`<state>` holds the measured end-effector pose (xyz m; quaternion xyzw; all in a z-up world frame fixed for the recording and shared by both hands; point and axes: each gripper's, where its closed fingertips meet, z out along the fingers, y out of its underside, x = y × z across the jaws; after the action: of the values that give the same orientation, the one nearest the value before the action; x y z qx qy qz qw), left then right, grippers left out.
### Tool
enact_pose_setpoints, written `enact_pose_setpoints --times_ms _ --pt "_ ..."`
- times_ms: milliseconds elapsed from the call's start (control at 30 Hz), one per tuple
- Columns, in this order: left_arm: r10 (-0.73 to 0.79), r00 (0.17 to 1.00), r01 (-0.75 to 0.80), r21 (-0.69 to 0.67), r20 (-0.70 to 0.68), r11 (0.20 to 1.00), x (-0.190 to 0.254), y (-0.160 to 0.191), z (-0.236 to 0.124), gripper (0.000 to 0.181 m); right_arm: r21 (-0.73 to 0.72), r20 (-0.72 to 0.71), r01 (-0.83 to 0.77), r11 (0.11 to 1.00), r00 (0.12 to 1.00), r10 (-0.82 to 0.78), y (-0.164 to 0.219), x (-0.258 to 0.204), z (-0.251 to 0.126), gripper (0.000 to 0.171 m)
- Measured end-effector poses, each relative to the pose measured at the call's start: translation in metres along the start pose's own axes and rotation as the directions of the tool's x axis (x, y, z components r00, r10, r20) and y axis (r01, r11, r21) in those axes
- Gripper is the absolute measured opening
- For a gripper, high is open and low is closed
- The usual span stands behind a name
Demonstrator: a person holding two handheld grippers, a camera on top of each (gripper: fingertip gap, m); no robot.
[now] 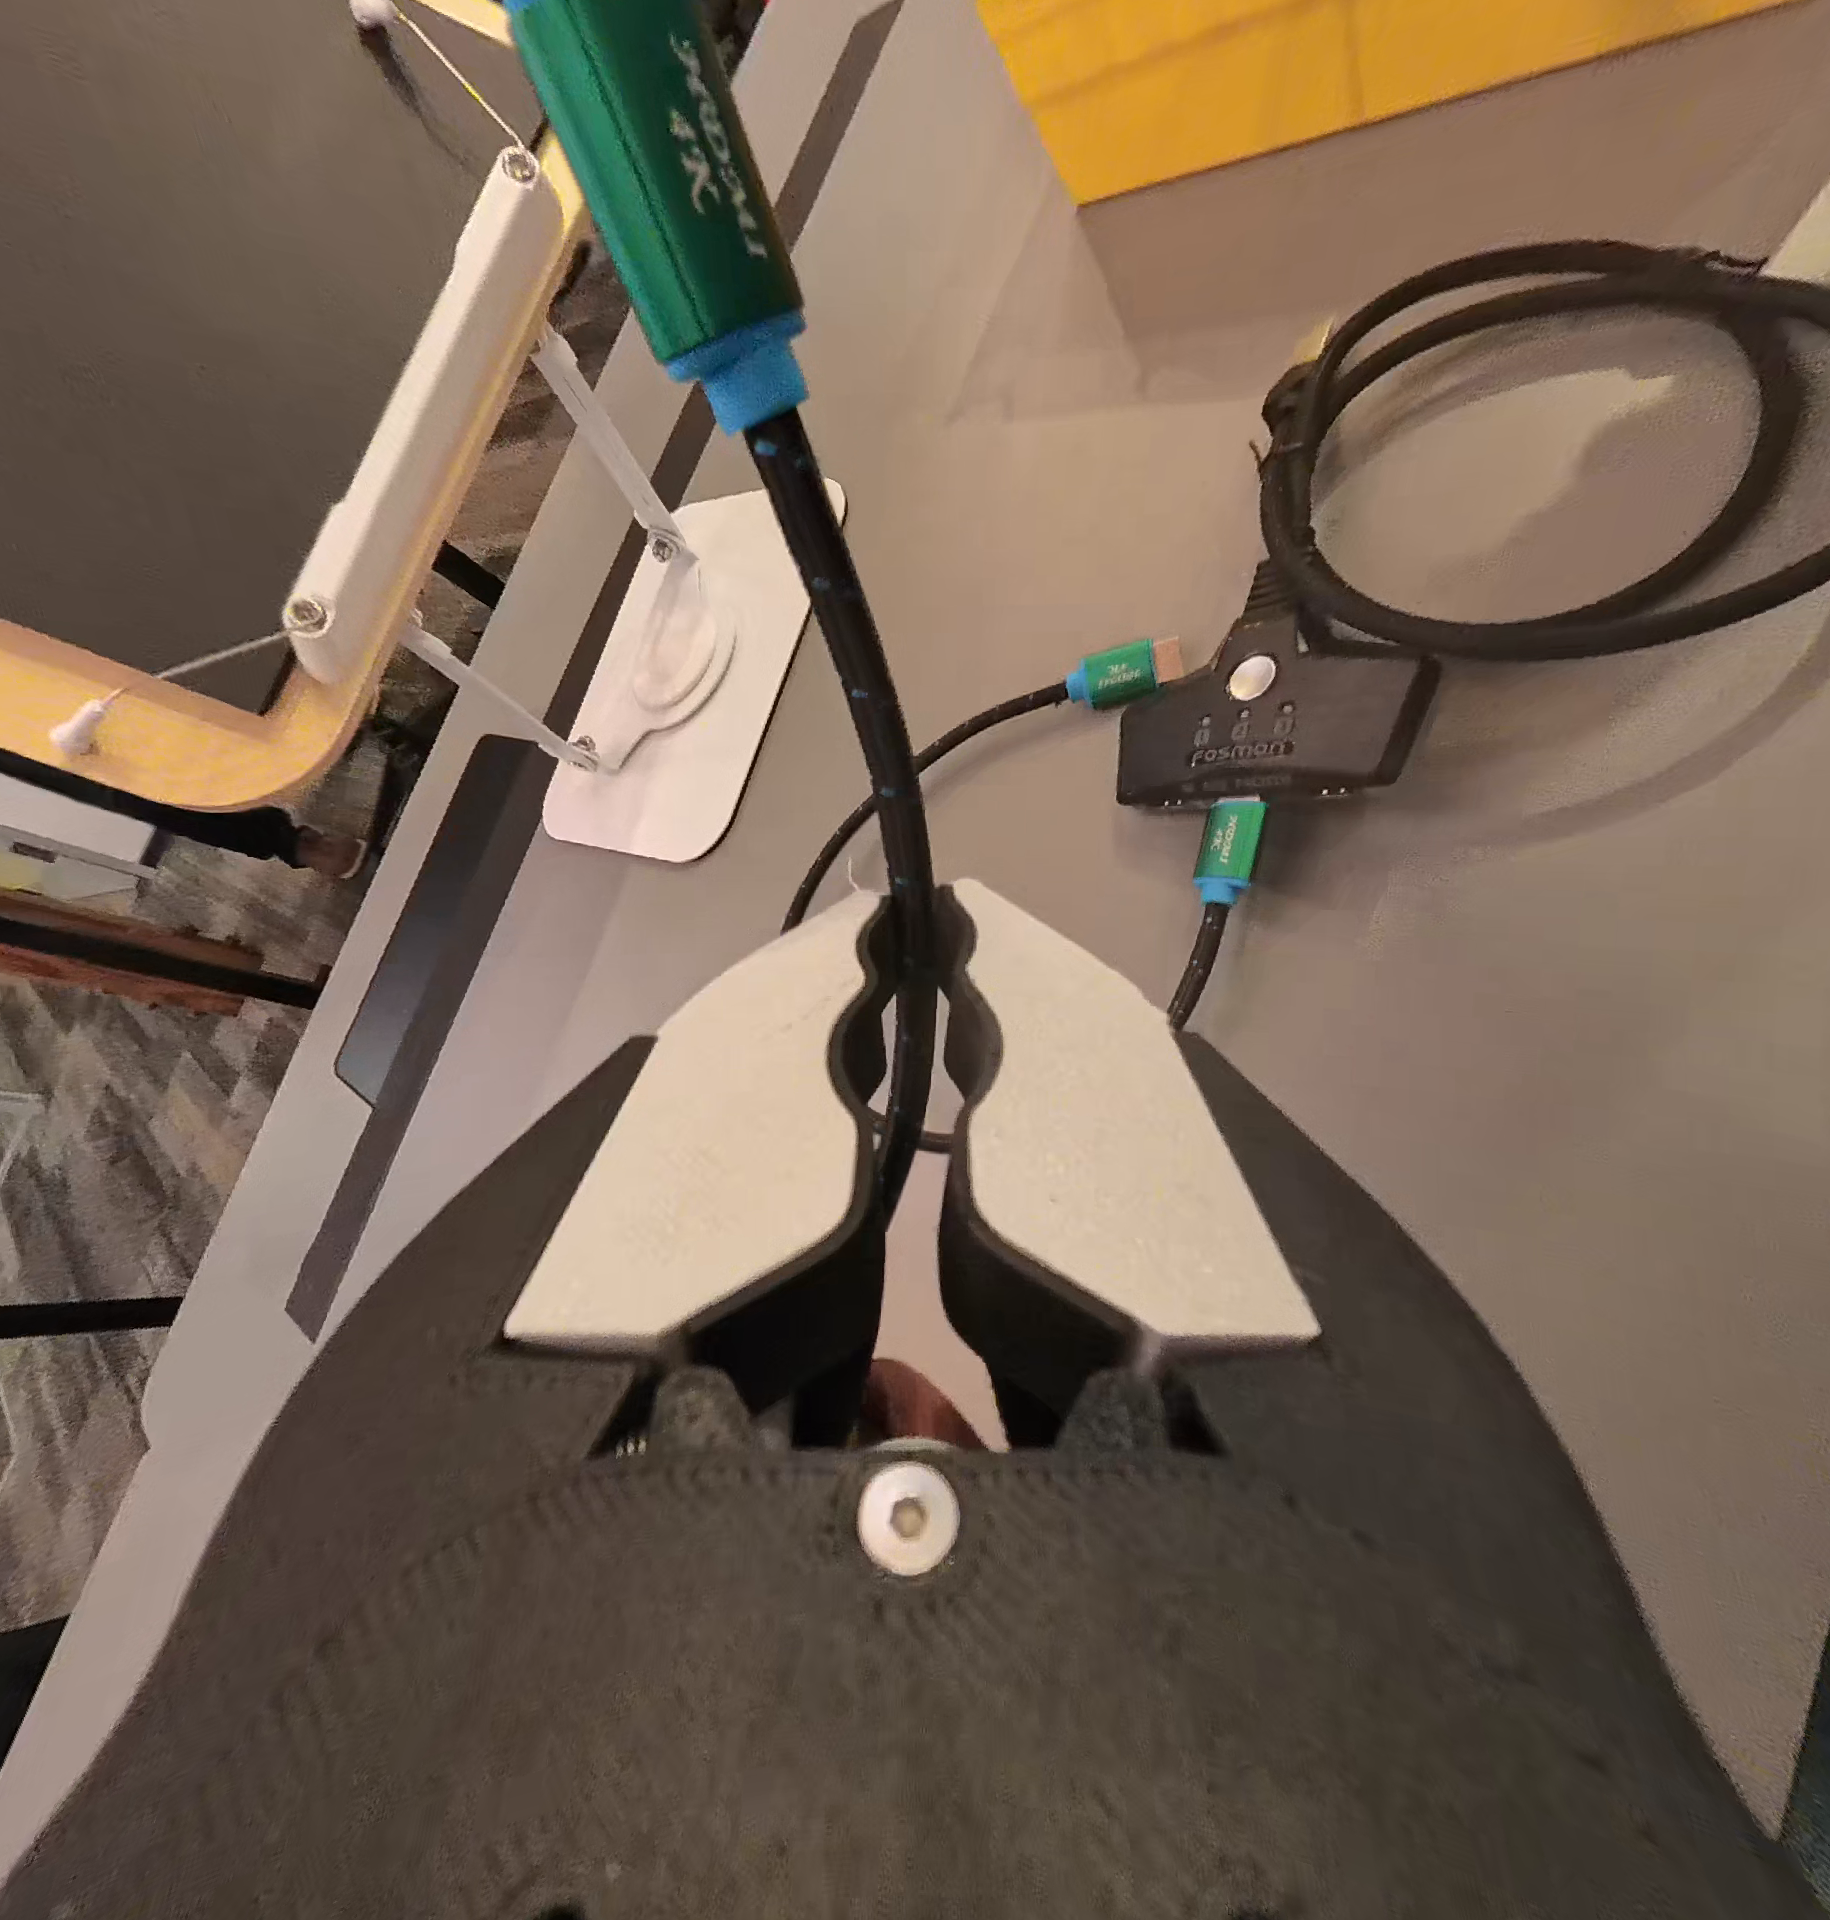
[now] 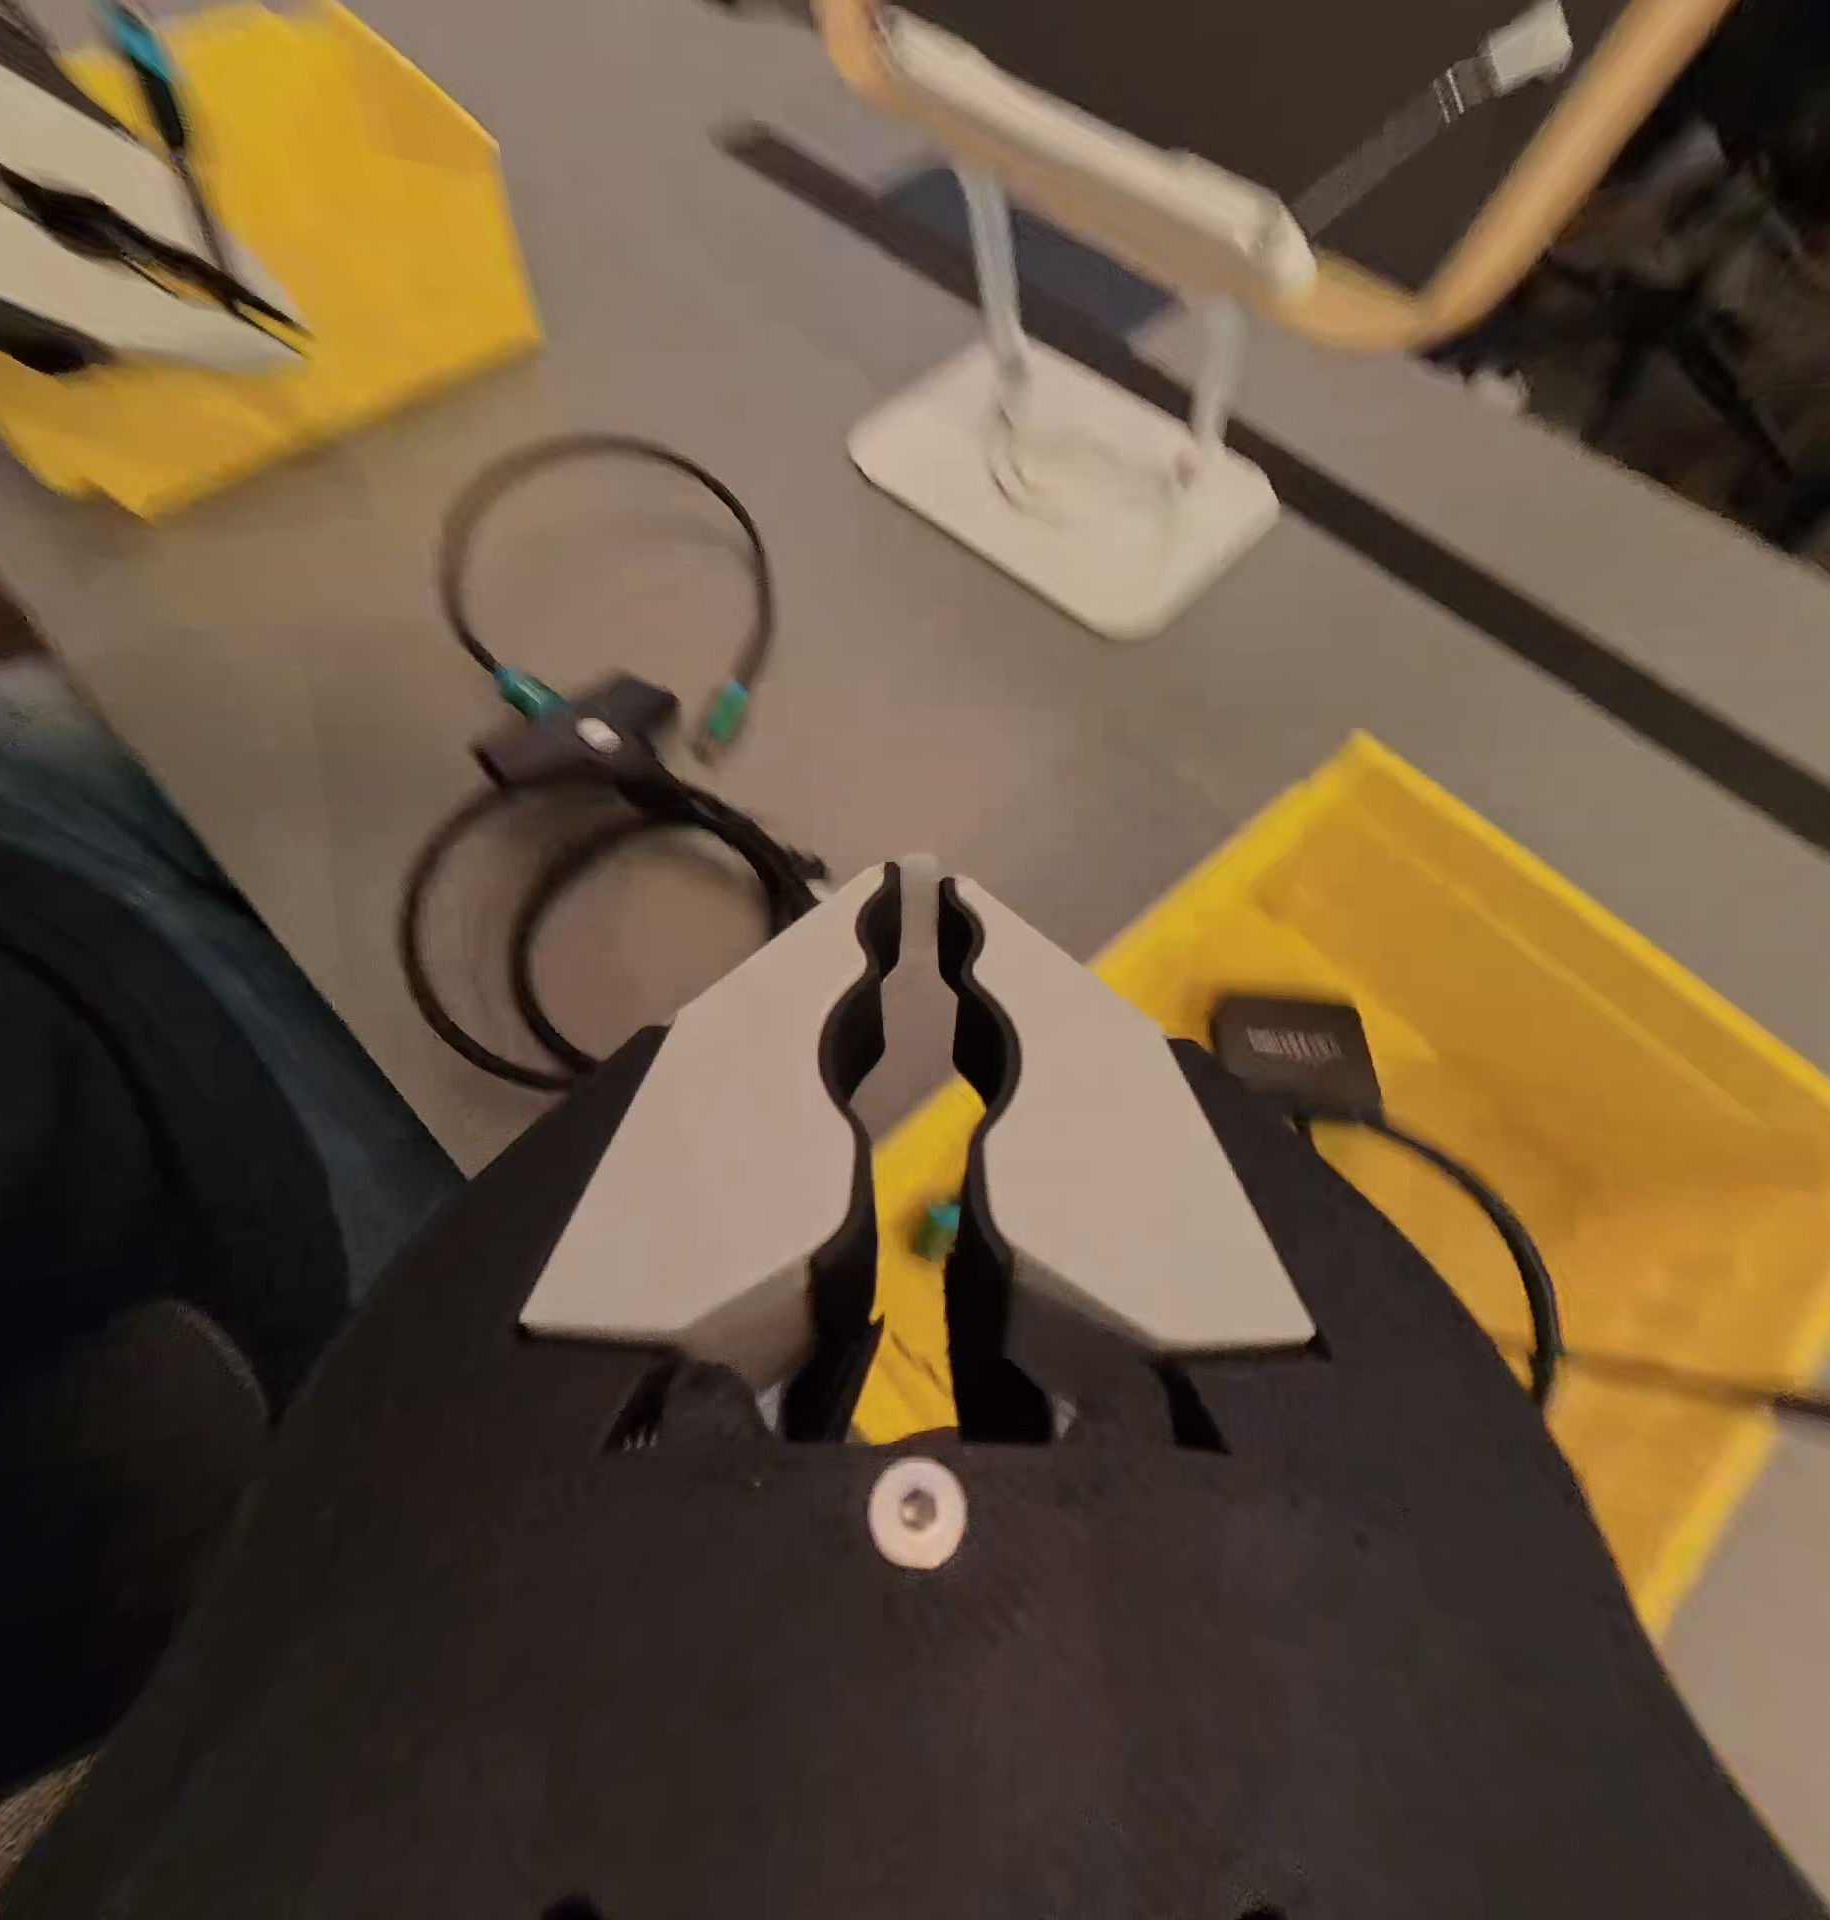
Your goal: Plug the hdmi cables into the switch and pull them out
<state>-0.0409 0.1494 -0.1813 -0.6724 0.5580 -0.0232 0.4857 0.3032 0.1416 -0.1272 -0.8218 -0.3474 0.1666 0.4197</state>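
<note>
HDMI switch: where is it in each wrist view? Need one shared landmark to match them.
Left wrist view: HDMI switch right of centre, on the grey table, beyond the tongs, under a black cable loop.
Right wrist view: HDMI switch left of centre, blurred, between two cable loops.
Shared landmark: white stand base, left of the switch in the left view, upper right of it in the right view.
</note>
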Motion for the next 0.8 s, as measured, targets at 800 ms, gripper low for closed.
enact_pose_setpoints --times_ms 800 --pt "-0.082 0.974 0.102 0.086 -0.211 0.991 0.044 -0.030 0.012 0.005 0.247 0.284 0.191 0.950 0.923 -0.260 -0.088 -0.140 0.066 0.041"
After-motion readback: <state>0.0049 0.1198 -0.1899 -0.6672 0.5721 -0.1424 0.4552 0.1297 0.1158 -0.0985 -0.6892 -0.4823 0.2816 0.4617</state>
